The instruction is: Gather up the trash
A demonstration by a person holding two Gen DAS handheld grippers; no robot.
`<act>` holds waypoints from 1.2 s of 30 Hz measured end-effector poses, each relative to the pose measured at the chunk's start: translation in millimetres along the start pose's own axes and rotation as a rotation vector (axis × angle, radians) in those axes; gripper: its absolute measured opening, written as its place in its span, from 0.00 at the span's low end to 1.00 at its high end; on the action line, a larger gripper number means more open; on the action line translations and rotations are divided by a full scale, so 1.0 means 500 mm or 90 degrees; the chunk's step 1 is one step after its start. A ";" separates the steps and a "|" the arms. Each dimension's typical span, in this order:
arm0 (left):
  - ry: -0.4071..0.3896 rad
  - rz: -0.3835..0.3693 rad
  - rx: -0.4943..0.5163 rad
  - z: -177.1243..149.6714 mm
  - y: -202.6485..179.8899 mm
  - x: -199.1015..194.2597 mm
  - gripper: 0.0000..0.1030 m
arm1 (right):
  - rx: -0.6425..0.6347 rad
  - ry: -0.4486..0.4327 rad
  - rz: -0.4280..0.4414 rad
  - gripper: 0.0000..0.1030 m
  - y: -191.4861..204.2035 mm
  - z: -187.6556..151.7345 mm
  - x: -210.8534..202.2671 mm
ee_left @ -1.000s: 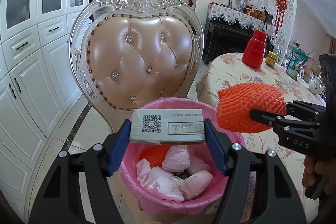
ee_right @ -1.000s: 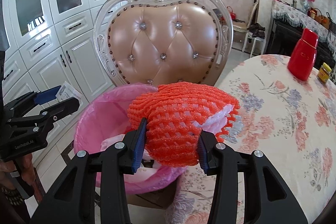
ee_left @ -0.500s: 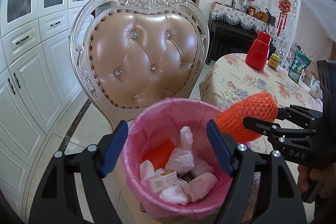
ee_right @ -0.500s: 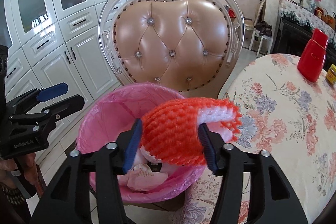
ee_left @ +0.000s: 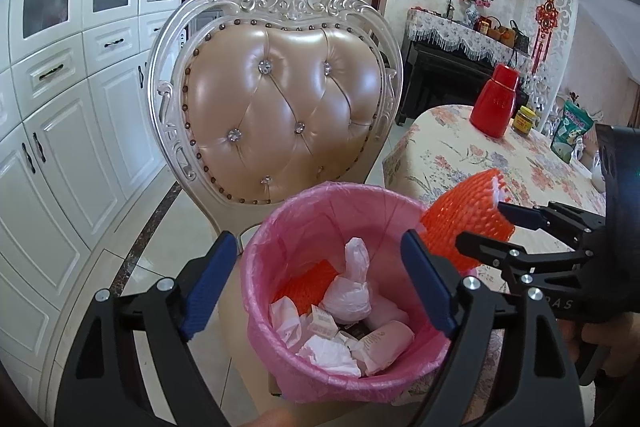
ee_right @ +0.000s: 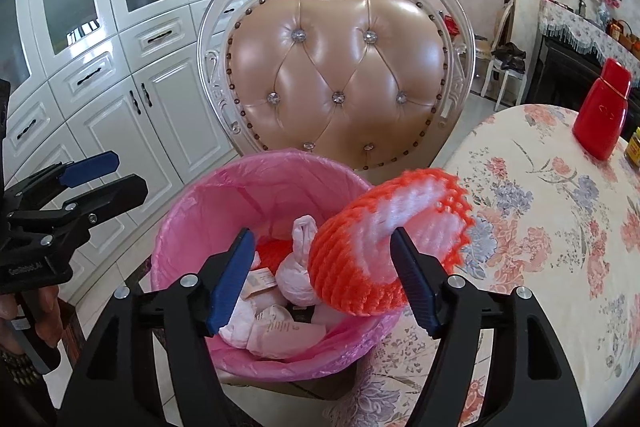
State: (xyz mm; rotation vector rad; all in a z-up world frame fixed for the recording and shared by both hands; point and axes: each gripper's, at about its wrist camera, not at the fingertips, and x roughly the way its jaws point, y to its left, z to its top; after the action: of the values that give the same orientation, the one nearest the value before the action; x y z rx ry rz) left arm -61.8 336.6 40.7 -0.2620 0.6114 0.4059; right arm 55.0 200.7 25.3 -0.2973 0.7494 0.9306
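Note:
A bin with a pink liner (ee_left: 256,259) (ee_right: 180,211) stands beside the table and holds crumpled tissues, a tied white bag, an orange net and a small carton (ee_left: 320,325) (ee_right: 260,281). My left gripper (ee_left: 318,279) (ee_right: 128,173) hovers over the bin with its jaws opening and nothing between them. An orange foam fruit net (ee_right: 352,267) (ee_left: 464,223) with a white lining hangs over the bin's right rim. My right gripper (ee_right: 322,279) (ee_left: 480,223) is opening around it: the net leans on the right pad and the left pad stands clear of it.
A tufted chair (ee_left: 280,115) with a white carved frame stands just behind the bin. The floral-clothed table (ee_right: 540,227) lies to the right with a red bottle (ee_right: 602,111) and a small jar on it. White cabinets (ee_left: 60,147) line the left wall.
The left gripper let go of the small carton, which dropped into the bin. The right jaws spread apart, and the orange net loosened and tipped toward the bin.

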 end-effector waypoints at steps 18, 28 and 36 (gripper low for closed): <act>-0.015 0.016 -0.005 -0.007 0.010 -0.037 0.81 | 0.001 -0.014 -0.006 0.76 -0.016 0.006 -0.025; 0.046 -0.027 0.026 -0.049 -0.044 -0.049 0.81 | 0.018 -0.024 -0.045 0.82 -0.036 -0.062 -0.079; 0.068 -0.015 0.045 -0.085 -0.083 -0.061 0.81 | 0.026 -0.029 -0.045 0.82 -0.034 -0.102 -0.099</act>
State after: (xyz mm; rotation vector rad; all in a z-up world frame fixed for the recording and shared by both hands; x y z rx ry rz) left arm -87.4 275.9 30.7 -0.2244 0.7252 0.3484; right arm 27.3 133.2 21.8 -0.2650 0.7113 0.8514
